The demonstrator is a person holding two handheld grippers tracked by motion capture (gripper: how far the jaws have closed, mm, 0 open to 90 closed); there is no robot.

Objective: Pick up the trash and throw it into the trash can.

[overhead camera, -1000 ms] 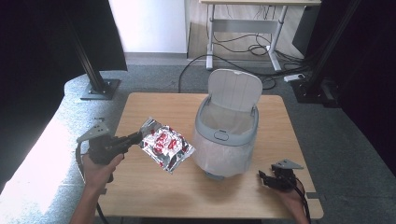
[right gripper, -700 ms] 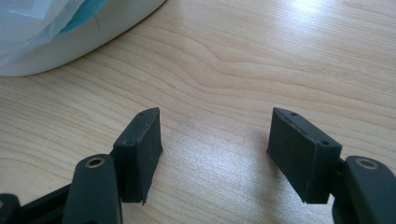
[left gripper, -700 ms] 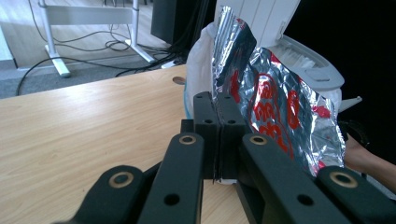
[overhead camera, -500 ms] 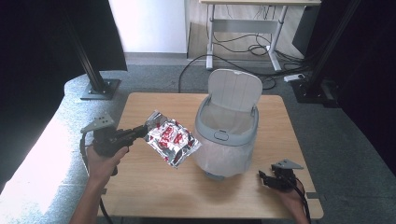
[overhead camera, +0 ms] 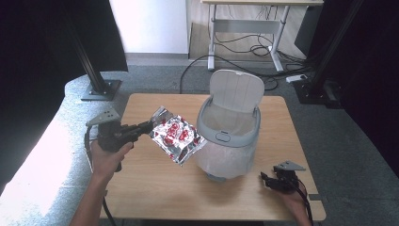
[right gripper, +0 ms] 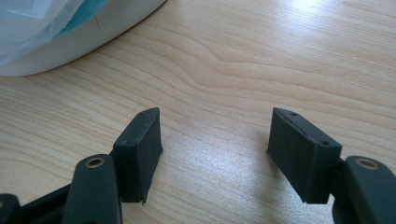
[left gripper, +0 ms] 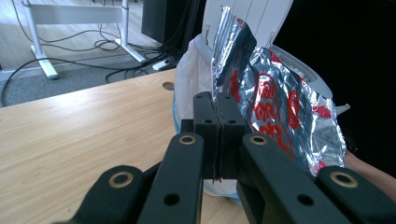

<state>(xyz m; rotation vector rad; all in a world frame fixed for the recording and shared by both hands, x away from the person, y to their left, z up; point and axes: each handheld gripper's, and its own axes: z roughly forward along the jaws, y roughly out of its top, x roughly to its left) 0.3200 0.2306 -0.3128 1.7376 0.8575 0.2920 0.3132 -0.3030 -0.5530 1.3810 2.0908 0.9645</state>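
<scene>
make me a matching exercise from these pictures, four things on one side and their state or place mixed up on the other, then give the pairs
Things:
1. left gripper
2. right gripper
3. foil packet
4. bin lid

States or places:
A. flipped up, standing open
B. jaws apart, nothing between them, low over the table
C. jaws shut on a silver edge
D. held in the air beside the white bin, silver with red print

Pairs: 1-C, 2-B, 3-D, 4-A
</scene>
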